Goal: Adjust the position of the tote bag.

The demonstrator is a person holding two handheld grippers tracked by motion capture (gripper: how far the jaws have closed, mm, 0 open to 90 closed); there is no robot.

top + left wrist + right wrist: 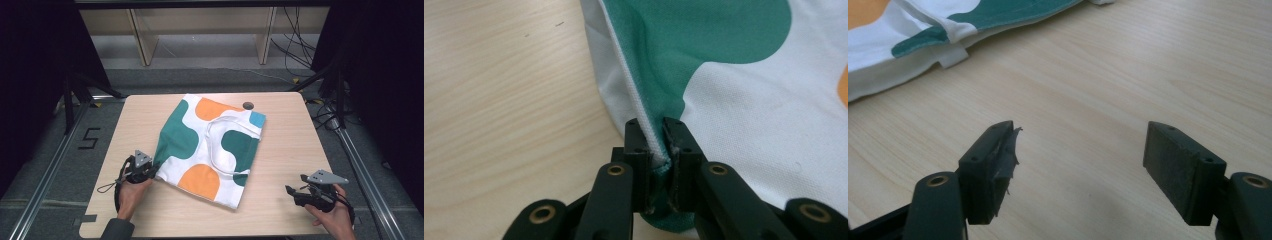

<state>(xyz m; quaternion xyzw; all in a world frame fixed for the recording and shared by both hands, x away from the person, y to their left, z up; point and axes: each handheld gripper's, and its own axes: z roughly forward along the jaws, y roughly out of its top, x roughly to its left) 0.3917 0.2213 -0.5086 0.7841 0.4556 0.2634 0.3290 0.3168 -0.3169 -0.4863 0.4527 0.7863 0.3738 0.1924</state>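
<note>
1. Pale wooden table (285, 165) is carrying a white cloth tote bag with green, orange and blue blobs (210, 145), which is lying flat at its middle with loop handles resting on top.
2. Soft, light fabric like this is likely sagging and sliding when pulled, so hemmed corners and seams are looking like the surest places to grip.
3. Left gripper (656, 145) is lying low at the bag's near left corner, its jaws pinching the white-piped hem.
4. Right gripper (1080, 165) is resting near the table's right front edge, jaws spread wide and holding nothing, well apart from the bag.
</note>
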